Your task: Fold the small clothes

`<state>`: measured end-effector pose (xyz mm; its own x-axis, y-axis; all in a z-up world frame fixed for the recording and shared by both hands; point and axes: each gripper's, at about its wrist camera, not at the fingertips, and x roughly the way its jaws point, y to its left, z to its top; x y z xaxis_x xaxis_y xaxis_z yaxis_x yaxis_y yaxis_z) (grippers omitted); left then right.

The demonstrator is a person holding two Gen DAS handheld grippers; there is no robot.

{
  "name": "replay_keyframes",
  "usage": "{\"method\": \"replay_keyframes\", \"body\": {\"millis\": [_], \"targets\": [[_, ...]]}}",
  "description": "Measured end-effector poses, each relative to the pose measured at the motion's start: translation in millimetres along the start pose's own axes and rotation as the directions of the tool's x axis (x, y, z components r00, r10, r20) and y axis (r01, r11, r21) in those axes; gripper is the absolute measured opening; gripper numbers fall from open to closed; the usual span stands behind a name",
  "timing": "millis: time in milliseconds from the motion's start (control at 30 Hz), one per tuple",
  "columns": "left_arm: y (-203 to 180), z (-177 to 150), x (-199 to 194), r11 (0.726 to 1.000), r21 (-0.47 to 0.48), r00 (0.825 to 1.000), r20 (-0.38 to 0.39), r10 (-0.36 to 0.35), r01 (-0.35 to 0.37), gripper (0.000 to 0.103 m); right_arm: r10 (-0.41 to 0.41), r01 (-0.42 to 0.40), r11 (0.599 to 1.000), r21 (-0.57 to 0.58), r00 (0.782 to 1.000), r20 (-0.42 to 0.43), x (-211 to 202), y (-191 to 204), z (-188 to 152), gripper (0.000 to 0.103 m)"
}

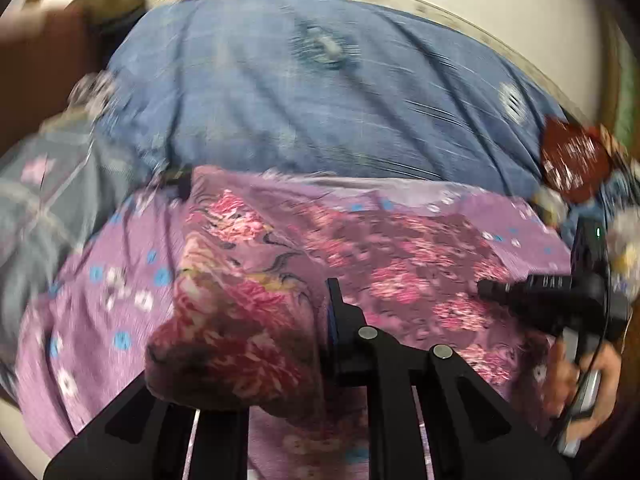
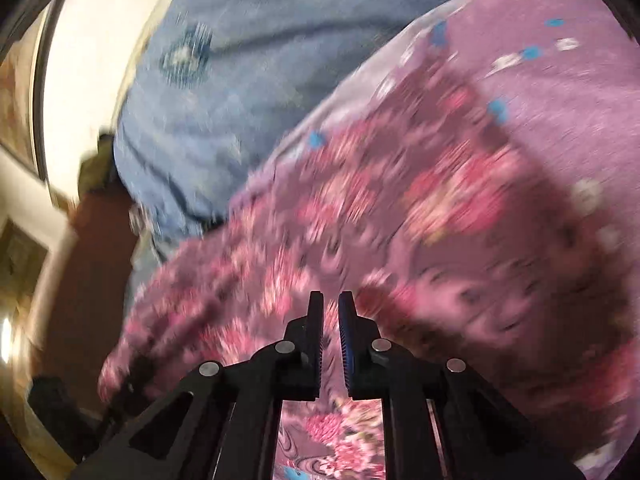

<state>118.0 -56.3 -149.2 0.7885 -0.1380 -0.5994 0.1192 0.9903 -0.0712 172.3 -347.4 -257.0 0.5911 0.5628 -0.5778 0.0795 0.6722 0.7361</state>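
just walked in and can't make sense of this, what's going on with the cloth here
A person is folding a small pink floral garment on a purple flowered sheet, with a blue blanket behind it. The left gripper has a bunched corner of the garment pinched in its jaws and raised above the rest. The right gripper hovers over the garment with its jaws nearly together and nothing between them. The pictures are blurred by motion.
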Motion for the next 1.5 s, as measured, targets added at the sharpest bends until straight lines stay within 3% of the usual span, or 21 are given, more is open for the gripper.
{"method": "replay_keyframes", "body": {"millis": [133, 367, 433, 500, 533, 567, 600, 633, 700, 767, 900, 967, 1033, 1133, 1267, 1333, 1400, 1500], "targets": [[-55, 14, -3, 0.989, 0.144, 1.000, -0.008, -0.021, 0.022, 0.013, -0.007, 0.000, 0.998, 0.055, 0.993, 0.121, -40, -27, 25, 0.011], [-178, 15, 20, 0.931, 0.350, 0.993, -0.084, -0.082, 0.107, 0.014, 0.011, -0.059, 0.982, 0.181, 0.966, 0.260, -96, -75, 54, 0.011], [-209, 6, 35, 0.916, 0.365, 0.983, -0.136, -0.122, 0.164, 0.020, 0.004, -0.063, 0.978, 0.197, 0.959, 0.284, -108, -86, 63, 0.011], [-222, -1, 41, 0.915, 0.315, 0.960, -0.205, -0.193, 0.252, 0.022, -0.016, -0.050, 0.976, 0.213, 0.955, 0.296, -117, -100, 68, 0.013], [-222, -6, 40, 0.908, 0.270, 0.936, -0.238, -0.260, 0.321, 0.029, -0.026, -0.040, 0.975, 0.219, 0.955, 0.294, -120, -105, 69, 0.014], [-221, -9, 37, 0.900, 0.259, 0.925, -0.245, -0.289, 0.350, 0.033, -0.037, -0.029, 0.974, 0.224, 0.957, 0.287, -122, -109, 70, 0.019], [-218, -11, 32, 0.891, 0.256, 0.918, -0.240, -0.316, 0.374, 0.052, -0.044, -0.020, 0.974, 0.227, 0.960, 0.276, -122, -112, 72, 0.026], [-209, -12, 22, 0.890, 0.257, 0.921, -0.208, -0.330, 0.377, 0.068, -0.045, -0.017, 0.974, 0.226, 0.962, 0.268, -122, -112, 73, 0.031], [-188, -10, 5, 0.893, 0.245, 0.925, -0.129, -0.357, 0.378, 0.075, -0.033, -0.022, 0.977, 0.213, 0.967, 0.253, -120, -112, 73, 0.044], [-154, -3, -8, 0.903, 0.196, 0.924, -0.064, -0.377, 0.382, 0.078, -0.028, -0.019, 0.981, 0.192, 0.970, 0.240, -115, -105, 73, 0.044], [-103, 4, 5, 0.964, 0.105, 0.970, -0.034, -0.240, 0.242, 0.082, 0.012, -0.036, 0.994, 0.100, 0.973, 0.228, -107, -79, 69, 0.043], [-76, -1, 18, 0.992, 0.061, 0.993, -0.052, -0.108, 0.111, 0.082, 0.068, -0.071, 0.997, 0.009, 0.975, 0.211, -102, -56, 65, 0.037], [-57, -7, 27, 0.998, 0.028, 0.995, -0.077, -0.057, 0.059, 0.082, 0.113, -0.101, 0.992, -0.073, 0.977, 0.179, -97, -35, 57, 0.031], [-48, -22, 34, 0.999, 0.008, 0.992, -0.116, -0.041, 0.043, 0.082, 0.139, -0.124, 0.981, -0.150, 0.985, 0.098, -85, -9, 39, 0.027], [-63, -46, 44, 0.994, 0.101, 0.987, -0.161, -0.025, 0.041, 0.082, -0.018, 0.027, 0.979, -0.204, 0.999, 0.045, -70, 3, 14, 0.026], [-71, -58, 54, 0.985, 0.165, 0.980, -0.199, -0.008, 0.041, 0.082, -0.200, 0.202, 0.960, -0.192, 0.979, 0.033, -61, -10, 3, 0.024], [-70, -57, 54, 0.984, 0.165, 0.981, -0.193, -0.034, 0.066, 0.082, -0.315, 0.314, 0.930, -0.191, 0.949, 0.026, -54, -24, -3, 0.014], [-63, -40, 51, 0.985, 0.143, 0.977, -0.200, -0.066, 0.096, 0.082, -0.338, 0.335, 0.921, -0.197, 0.941, 0.022, -56, -17, 1, 0.019]]}}
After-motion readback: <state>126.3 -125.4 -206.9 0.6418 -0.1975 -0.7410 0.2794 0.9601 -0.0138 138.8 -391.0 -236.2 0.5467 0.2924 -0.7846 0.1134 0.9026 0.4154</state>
